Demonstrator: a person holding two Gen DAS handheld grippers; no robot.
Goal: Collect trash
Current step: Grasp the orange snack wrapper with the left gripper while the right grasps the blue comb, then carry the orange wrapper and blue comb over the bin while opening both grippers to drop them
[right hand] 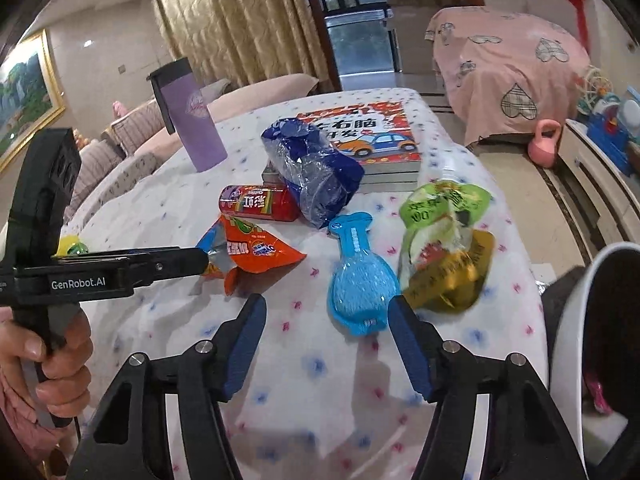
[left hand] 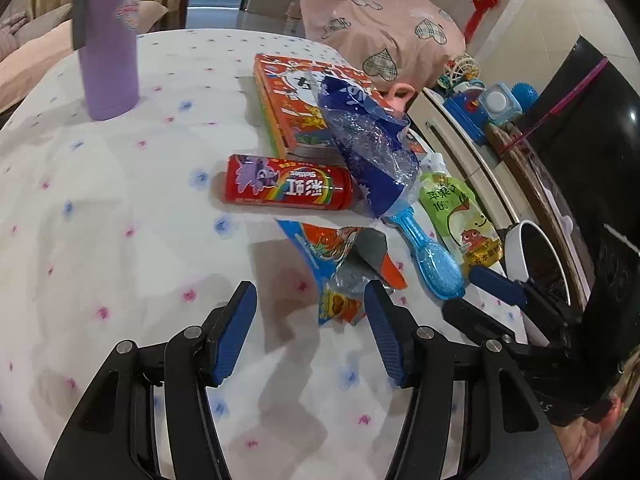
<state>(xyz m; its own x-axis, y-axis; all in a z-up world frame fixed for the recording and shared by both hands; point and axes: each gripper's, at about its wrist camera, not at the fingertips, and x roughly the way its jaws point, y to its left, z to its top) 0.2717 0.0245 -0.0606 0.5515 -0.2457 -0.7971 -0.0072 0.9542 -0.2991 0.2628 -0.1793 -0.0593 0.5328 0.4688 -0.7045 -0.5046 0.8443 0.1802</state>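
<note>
Trash lies on a flowered tablecloth. An orange snack wrapper (left hand: 340, 264) (right hand: 256, 252) lies just ahead of my left gripper (left hand: 310, 296), which is open and empty. A blue plastic blister pack (right hand: 360, 280) (left hand: 432, 252) lies right in front of my right gripper (right hand: 326, 312), also open and empty. A green and yellow juice pouch (right hand: 444, 248) (left hand: 464, 216) lies right of it. A red candy tube (left hand: 288, 188) (right hand: 260, 202) and a crumpled blue plastic bag (left hand: 368, 148) (right hand: 316, 172) lie farther back. A white bin (right hand: 580, 320) (left hand: 516, 252) with a dark liner stands at the table's right edge.
A purple flask (left hand: 108, 52) (right hand: 196, 120) stands at the far left. A children's book (right hand: 376, 140) (left hand: 288, 92) lies behind the trash. A toy shelf (left hand: 472, 100) and a pink covered seat (right hand: 504, 68) are beyond the table. In the right wrist view, my left gripper (right hand: 206, 260) reaches in from the left beside the wrapper.
</note>
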